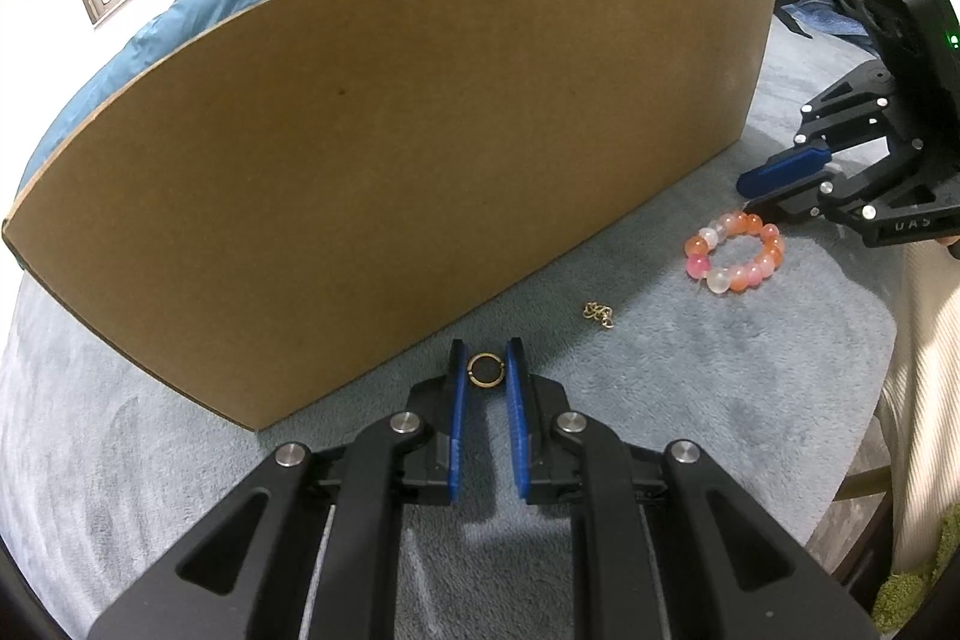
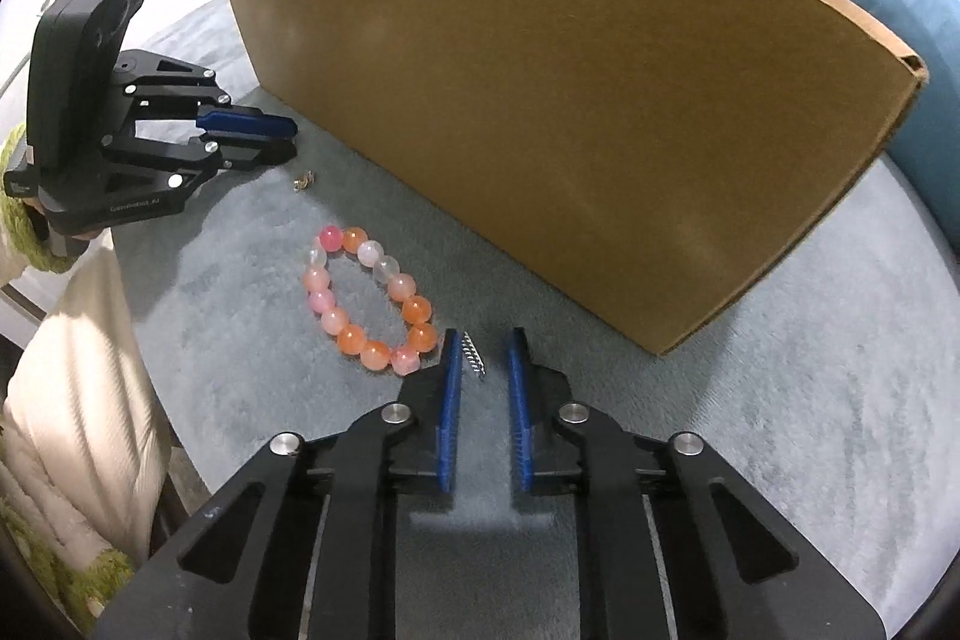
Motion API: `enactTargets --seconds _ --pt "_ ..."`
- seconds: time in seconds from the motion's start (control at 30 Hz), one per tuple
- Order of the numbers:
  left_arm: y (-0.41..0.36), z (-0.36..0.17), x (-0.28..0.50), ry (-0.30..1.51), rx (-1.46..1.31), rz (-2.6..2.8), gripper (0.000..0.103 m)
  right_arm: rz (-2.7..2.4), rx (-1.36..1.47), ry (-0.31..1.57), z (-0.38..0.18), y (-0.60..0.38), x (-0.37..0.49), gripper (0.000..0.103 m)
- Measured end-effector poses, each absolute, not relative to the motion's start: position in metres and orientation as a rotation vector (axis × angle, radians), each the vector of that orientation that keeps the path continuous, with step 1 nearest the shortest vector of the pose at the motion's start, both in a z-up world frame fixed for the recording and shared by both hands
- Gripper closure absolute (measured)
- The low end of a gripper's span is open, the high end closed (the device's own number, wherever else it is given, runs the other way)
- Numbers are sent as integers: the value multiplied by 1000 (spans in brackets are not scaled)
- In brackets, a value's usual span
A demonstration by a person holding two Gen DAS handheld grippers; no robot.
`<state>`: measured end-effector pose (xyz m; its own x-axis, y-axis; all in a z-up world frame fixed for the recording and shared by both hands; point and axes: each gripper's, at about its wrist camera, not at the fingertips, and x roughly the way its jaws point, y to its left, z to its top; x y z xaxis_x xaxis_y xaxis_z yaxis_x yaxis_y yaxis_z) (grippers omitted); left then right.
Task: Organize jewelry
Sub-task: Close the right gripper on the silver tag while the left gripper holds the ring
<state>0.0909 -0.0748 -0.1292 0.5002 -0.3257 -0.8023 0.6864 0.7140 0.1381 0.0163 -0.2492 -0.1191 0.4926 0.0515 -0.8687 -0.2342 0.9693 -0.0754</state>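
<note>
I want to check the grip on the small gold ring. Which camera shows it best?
The left wrist view: the gold ring sits face-on between the left gripper pads, which press on its sides. In the right wrist view that gripper shows side-on and the ring cannot be made out.

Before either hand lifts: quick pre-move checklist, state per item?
1. Left gripper closed on the gold ring: ok, pads touch both sides.
2. Right gripper gripping the small silver chain piece: cannot tell, it lies against one pad only.
3. Beaded bracelet clear of the right fingers: not ok, touching.
4. Gold chain bit free on the blanket: ok.
5. Cardboard box open for drop-off: cannot tell.
</note>
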Motion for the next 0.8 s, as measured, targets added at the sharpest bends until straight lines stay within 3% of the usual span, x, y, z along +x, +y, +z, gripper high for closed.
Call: enactTargets --seconds 0.37,0.53,0.8 --pt "-75 -130 89 838 479 -638 91 115 -141 1056 -111 -262 -13 98" --pt "-75 -130 89 838 480 -639 91 123 -145 1022 -102 -267 -21 77" --pt "-75 -130 88 838 483 -637 91 130 -234 1035 -113 -258 -15 77"
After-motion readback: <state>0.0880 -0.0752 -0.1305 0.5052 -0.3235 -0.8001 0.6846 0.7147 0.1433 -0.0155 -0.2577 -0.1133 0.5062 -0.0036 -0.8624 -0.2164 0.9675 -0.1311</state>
